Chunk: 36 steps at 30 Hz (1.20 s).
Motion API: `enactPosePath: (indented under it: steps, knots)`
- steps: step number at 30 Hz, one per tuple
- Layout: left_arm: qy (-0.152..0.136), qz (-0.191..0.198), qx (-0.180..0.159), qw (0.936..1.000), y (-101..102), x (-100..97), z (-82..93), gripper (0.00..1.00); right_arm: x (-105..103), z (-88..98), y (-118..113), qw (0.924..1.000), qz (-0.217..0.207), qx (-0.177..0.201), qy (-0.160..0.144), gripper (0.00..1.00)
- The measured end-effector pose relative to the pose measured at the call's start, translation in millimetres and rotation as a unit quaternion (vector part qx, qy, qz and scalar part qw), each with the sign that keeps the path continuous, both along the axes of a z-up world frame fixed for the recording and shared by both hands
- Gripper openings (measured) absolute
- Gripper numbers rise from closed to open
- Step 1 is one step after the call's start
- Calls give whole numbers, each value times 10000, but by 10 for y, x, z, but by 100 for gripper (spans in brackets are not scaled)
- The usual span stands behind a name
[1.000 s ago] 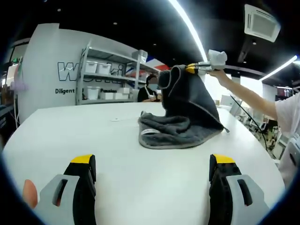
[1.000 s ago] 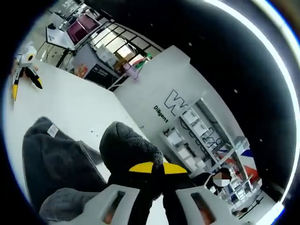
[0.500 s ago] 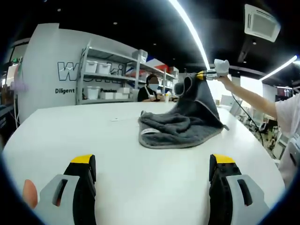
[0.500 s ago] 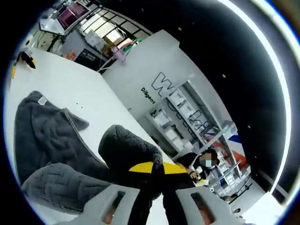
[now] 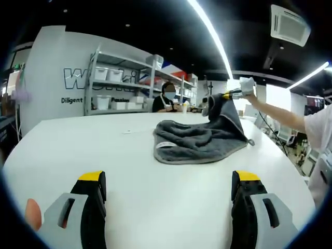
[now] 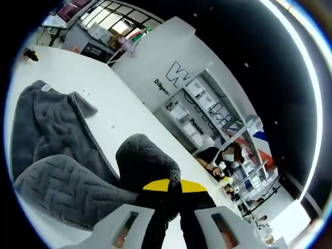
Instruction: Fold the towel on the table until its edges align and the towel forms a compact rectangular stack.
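Note:
A dark grey towel lies bunched on the white table, its far right corner lifted. In the left gripper view my right gripper is shut on that raised corner, held by a person's outstretched arm. My left gripper is open low over the near table edge, well short of the towel, with nothing between its yellow-tipped fingers. In the right gripper view the right gripper pinches a fold of the towel, which spreads over the table below.
Grey shelving with white bins stands behind the table, with a person beyond it. A lettered white wall rises at the back. Bare tabletop lies left of and in front of the towel.
The right gripper has carried the towel corner down and to the right, so the raised peak of cloth has flattened. The left gripper has not moved.

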<state>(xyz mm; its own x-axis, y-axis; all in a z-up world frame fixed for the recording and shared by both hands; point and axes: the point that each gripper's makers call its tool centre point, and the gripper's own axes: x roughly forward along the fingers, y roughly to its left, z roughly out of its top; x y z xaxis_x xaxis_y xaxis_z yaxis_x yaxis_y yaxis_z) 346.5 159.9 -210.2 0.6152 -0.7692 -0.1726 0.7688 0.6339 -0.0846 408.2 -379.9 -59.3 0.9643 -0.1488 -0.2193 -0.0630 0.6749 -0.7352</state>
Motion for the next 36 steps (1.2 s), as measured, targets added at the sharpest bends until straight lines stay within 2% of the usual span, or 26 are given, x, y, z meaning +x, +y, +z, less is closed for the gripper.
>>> enactPosePath:
  steps: [1,6,12,24,36]
  knots:
    - [0,1,3,10000,1,1,0,99,-4,-15,-16,10000,-14,4,9,1]
    - [3,4,6,10000,9,3,3,99,-44,-336,-219,9992,-231,67,327,1]
    - [14,8,4,10000,14,9,6,99,-66,-550,-336,9981,-327,41,523,1]
    - [14,7,2,10000,15,22,14,99,-135,-876,-499,9945,-456,-158,931,1]
    - [23,8,-2,10000,22,32,15,99,-161,-1136,-649,9914,-586,-168,1154,1]
